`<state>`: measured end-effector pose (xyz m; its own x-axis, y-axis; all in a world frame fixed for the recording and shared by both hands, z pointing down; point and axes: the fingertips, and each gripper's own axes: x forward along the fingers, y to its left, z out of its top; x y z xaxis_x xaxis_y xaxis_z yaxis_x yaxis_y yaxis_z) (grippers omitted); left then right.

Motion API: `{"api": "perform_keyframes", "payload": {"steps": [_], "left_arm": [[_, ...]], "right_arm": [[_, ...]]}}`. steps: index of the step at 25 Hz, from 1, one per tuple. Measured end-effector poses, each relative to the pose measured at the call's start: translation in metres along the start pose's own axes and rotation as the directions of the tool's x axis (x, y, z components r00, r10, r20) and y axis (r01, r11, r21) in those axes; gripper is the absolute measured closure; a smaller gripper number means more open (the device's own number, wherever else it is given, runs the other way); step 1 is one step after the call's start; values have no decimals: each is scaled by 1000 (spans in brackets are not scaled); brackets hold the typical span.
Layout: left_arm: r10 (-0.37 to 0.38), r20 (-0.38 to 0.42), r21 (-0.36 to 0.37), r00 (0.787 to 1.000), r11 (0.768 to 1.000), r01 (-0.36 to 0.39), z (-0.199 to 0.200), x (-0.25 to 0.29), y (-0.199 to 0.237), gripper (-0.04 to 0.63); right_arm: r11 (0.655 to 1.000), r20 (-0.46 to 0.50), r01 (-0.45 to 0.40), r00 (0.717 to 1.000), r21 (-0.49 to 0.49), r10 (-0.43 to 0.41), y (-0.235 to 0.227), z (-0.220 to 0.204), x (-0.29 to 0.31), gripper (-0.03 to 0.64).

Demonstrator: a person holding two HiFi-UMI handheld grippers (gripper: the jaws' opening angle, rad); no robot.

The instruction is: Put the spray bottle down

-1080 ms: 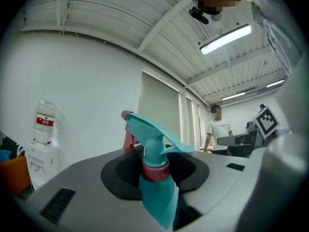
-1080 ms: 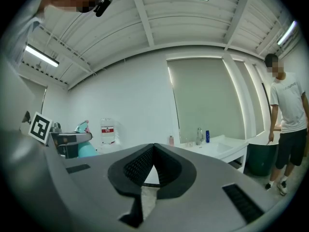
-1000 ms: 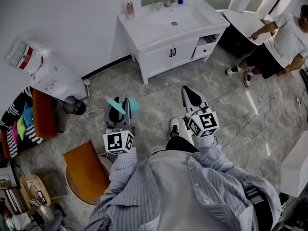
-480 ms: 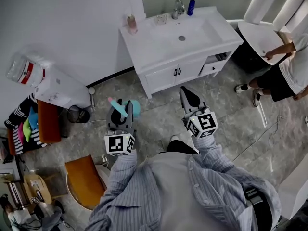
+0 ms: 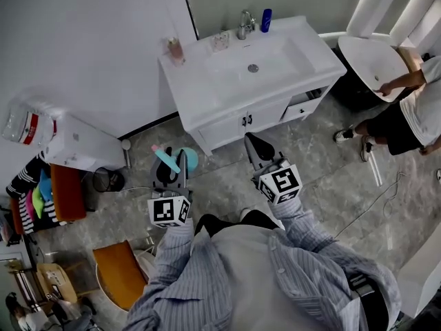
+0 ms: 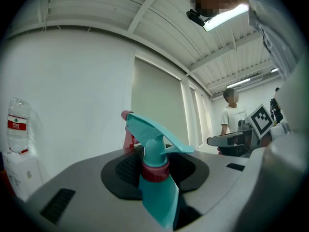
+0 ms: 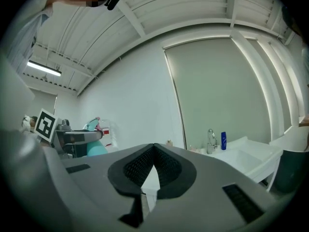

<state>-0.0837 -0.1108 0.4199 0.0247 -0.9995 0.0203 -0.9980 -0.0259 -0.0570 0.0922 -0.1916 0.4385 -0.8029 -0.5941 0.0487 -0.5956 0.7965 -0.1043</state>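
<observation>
A teal spray bottle (image 5: pixel 186 158) with a teal trigger head and a pink collar sits between the jaws of my left gripper (image 5: pixel 170 165), which is shut on it. In the left gripper view the spray bottle (image 6: pixel 157 182) stands upright in the pads, nozzle to the left. My right gripper (image 5: pixel 252 143) is level beside it, shut with nothing in it; in the right gripper view its pads (image 7: pixel 145 163) meet at the tips. Both grippers hang over the grey floor, just short of the white vanity (image 5: pixel 207 92).
On the vanity are a faucet (image 5: pixel 243 25), a blue bottle (image 5: pixel 266 19) and a pink bottle (image 5: pixel 175 49). A person (image 5: pixel 413 102) bends over a white tub (image 5: pixel 368 57) at right. A water dispenser (image 5: pixel 76 147), a black bin (image 5: pixel 109 180) and an orange chair (image 5: pixel 120 274) stand at left.
Both grippers have travelled toward the vanity, which now lies closer and more to the left in the head view. The left gripper's hold on the spray bottle is unchanged.
</observation>
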Motion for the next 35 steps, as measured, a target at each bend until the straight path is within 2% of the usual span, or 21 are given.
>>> {"api": "perform_keyframes", "payload": {"steps": [4,10,17,29,35], "left_arm": [[-36,-17,-7,999,999,36,-15,29,7,462],[-125,-5,-20,992,992,125,-38,90,42,462],[-276,38,-25,960,961,277,-54,181,89,463],[-353,0,-34,936,935,353,-104,276,141,463],[-408,-20,-52,913,912,407,-134,308,148,463]], "right_arm": [[1000,-5,4,1000,-8,-4,-7,-5,31,601],[996,-25,93,995,-10,-94,-29,-17,84,601],[983,-44,182,982,-33,-184,-48,-24,163,601],[969,-114,241,962,-60,-247,-61,-54,257,601],[961,-146,265,951,-77,-273,-70,-77,286,601]]}}
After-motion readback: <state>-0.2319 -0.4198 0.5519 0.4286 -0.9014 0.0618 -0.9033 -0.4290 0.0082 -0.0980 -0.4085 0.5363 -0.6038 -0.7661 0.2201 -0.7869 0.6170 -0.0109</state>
